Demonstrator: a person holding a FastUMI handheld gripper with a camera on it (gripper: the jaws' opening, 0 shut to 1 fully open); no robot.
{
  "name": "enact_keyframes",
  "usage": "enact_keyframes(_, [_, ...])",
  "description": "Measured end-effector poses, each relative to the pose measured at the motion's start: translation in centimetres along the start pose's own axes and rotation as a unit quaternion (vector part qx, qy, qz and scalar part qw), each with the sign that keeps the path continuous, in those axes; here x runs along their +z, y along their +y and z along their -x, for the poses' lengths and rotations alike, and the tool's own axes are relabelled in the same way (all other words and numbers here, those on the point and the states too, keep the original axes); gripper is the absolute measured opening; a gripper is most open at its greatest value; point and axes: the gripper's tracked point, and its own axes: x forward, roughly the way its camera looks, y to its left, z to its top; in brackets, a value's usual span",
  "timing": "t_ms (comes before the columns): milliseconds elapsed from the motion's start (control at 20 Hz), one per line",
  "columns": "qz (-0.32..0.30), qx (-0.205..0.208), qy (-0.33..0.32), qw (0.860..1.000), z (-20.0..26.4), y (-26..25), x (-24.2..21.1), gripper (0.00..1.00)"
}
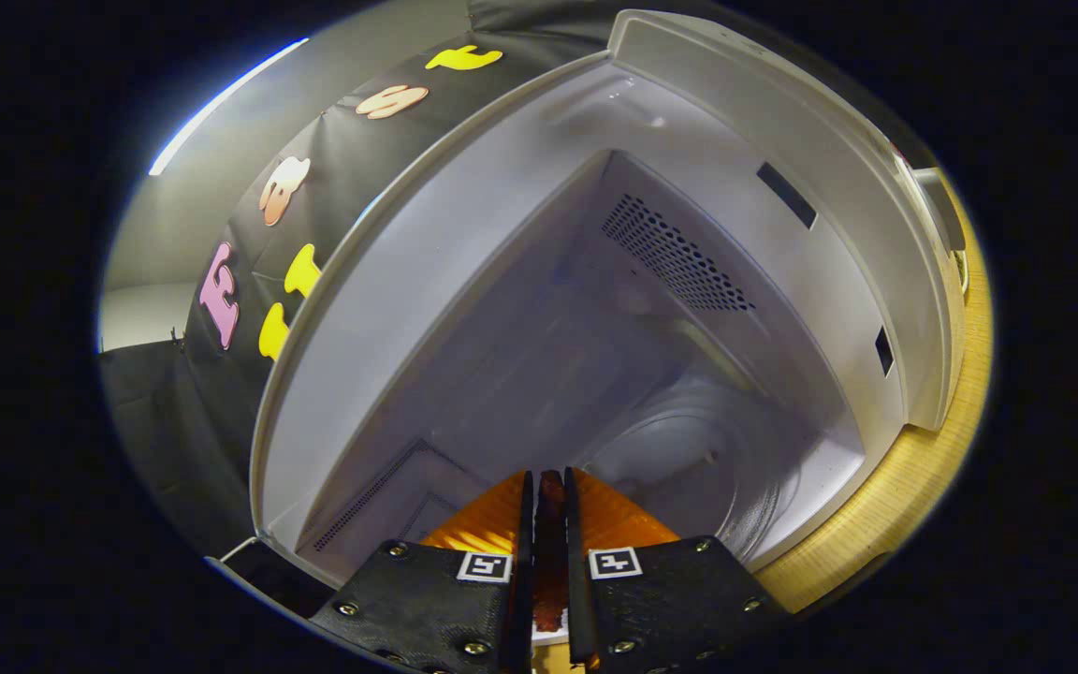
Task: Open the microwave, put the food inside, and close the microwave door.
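Food sits clamped in your gripper; open microwave cavity and turntable lie ahead, wooden worktop beside.

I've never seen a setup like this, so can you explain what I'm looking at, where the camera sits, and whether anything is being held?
The camera rides on handheld tongs that a person carries, looking forward along their two fingers. The tongs are tilted, so the scene looks slanted. Ahead is an open microwave standing on a wooden table: you see its pale inner walls, a vent grille and the round turntable on its floor. The fingers are nearly together, pressing on a thin, dark reddish piece of food between them, just at the microwave's opening.
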Motion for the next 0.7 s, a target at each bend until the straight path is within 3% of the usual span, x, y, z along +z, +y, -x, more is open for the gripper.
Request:
enact_keyframes(50, [0.011, -0.011, -0.003, 1.000, -0.1, -0.5, 0.3, 0.16])
enact_keyframes(150, [0.053, -0.029, -0.019, 0.998, -0.5, -1.8, 0.4, 0.28])
enact_keyframes(200, [0.072, -0.035, -0.024, 0.997, -0.5, -2.3, 0.6, 0.28])
enact_keyframes(350, [0.095, -0.043, -0.022, 0.994, -0.4, -2.8, 0.8, 0.42])
enact_keyframes(450, [0.114, -0.037, -0.031, 0.992, -0.1, -2.1, 1.4, 0.64])
enact_keyframes(500, [0.134, -0.040, -0.035, 0.990, 0.3, -2.0, 1.6, 0.84])
enact_keyframes(550, [0.156, -0.043, -0.036, 0.986, 0.8, -1.8, 1.9, 0.90])
enact_keyframes(700, [0.217, -0.034, -0.036, 0.975, 3.7, -0.5, 2.7, 0.93])
